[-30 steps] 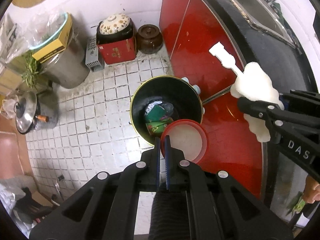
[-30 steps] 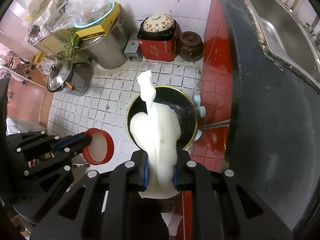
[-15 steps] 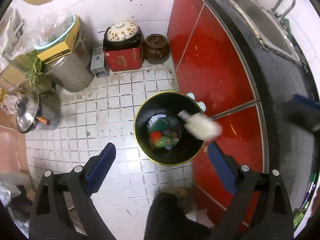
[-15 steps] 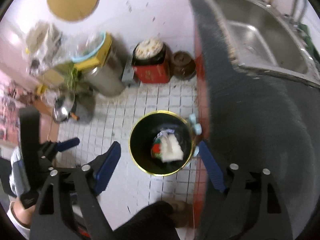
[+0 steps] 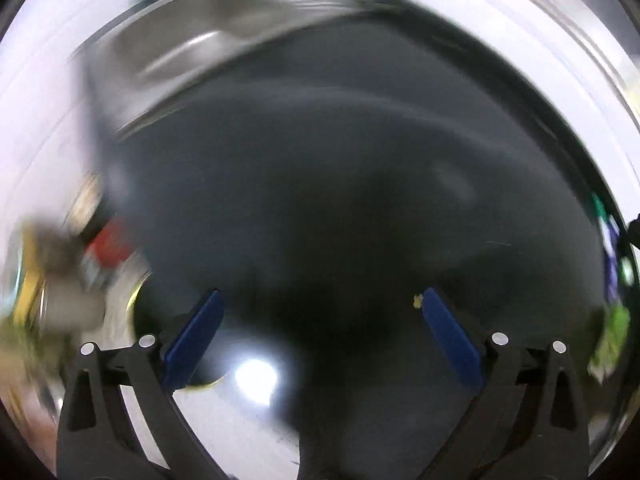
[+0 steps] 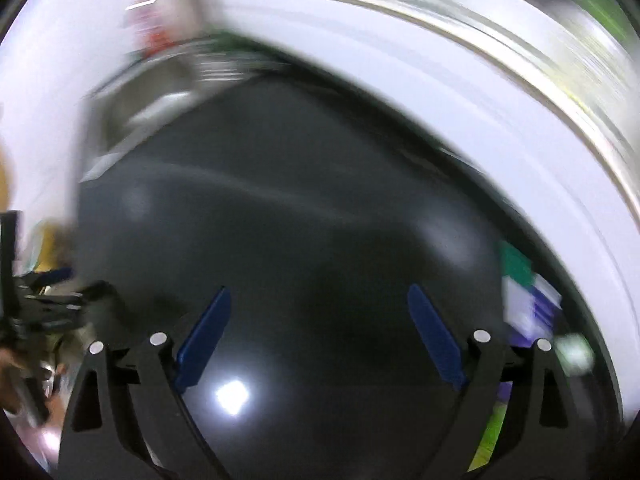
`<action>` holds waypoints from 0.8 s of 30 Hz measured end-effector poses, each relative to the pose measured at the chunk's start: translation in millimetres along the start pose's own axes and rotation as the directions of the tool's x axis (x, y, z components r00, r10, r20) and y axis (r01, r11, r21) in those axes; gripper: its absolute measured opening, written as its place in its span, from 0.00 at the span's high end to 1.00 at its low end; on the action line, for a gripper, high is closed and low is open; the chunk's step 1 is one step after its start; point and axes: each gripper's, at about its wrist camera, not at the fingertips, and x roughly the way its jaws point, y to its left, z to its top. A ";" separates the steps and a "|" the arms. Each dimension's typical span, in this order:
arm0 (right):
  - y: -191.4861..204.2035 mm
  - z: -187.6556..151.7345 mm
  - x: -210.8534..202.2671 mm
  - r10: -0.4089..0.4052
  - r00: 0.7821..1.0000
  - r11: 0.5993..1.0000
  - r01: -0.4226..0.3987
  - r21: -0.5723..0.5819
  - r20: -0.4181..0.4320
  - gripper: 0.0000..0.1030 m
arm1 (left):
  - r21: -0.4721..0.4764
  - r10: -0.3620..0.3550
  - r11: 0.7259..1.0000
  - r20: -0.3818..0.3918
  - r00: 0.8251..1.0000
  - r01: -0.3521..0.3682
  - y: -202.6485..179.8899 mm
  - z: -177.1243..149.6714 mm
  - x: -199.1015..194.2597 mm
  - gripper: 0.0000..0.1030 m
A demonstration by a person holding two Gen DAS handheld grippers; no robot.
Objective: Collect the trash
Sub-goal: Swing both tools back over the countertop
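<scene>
Both views are heavily motion-blurred. My left gripper (image 5: 320, 292) hangs over the dark countertop (image 5: 320, 152), its jaws opening wide with nothing between them. A tiny yellow crumb (image 5: 418, 301) sits by the tip of its right finger. My right gripper (image 6: 319, 287) is over the same dark countertop (image 6: 300, 200), jaws also opening and empty. The left gripper shows as a black smear (image 6: 48, 304) at the left edge of the right wrist view. No piece of trash is held. A sliver of the bin's yellow rim (image 5: 135, 300) shows at lower left.
The steel sink (image 5: 192, 40) is set into the counter at upper left, also visible as the sink (image 6: 136, 104). Blurred green, white and purple packets (image 6: 528, 304) lie at the counter's right end. A white wall (image 6: 440, 80) runs behind.
Both grippers opened; the red-rimmed lid and the white foam piece dropped into the bin. Both then swung from above the floor bin to over the countertop.
</scene>
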 end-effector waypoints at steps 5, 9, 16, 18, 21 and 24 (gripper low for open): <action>-166.1 -81.2 -29.9 -0.205 0.974 0.933 0.223 0.282 -0.091 0.16 | 0.288 -0.115 0.950 -0.027 0.993 0.117 -152.8 3.8 4.4 0.07; -249.5 -161.4 -54.5 -0.282 0.942 0.838 0.334 0.432 -0.182 0.16 | 0.457 -0.175 0.870 -0.063 0.983 0.184 -248.4 -21.8 -1.0 0.07; -295.0 -261.8 -74.4 -0.283 0.922 0.717 0.387 0.579 -0.266 0.16 | 0.640 -0.226 0.720 -0.151 0.962 0.270 -355.1 -82.4 -8.6 0.06; -300.8 -275.8 -76.2 -0.272 0.925 0.700 0.378 0.606 -0.264 0.16 | 0.655 -0.224 0.706 -0.154 0.962 0.269 -371.2 -92.2 -8.4 0.07; -302.1 -283.6 -77.1 -0.259 0.931 0.688 0.364 0.628 -0.256 0.16 | 0.666 -0.216 0.694 -0.172 0.961 0.275 -387.1 -94.0 -5.3 0.06; -308.8 -281.2 -74.1 -0.255 0.932 0.688 0.362 0.629 -0.257 0.16 | 0.686 -0.198 0.680 -0.168 0.966 0.259 -403.6 -99.8 -0.1 0.06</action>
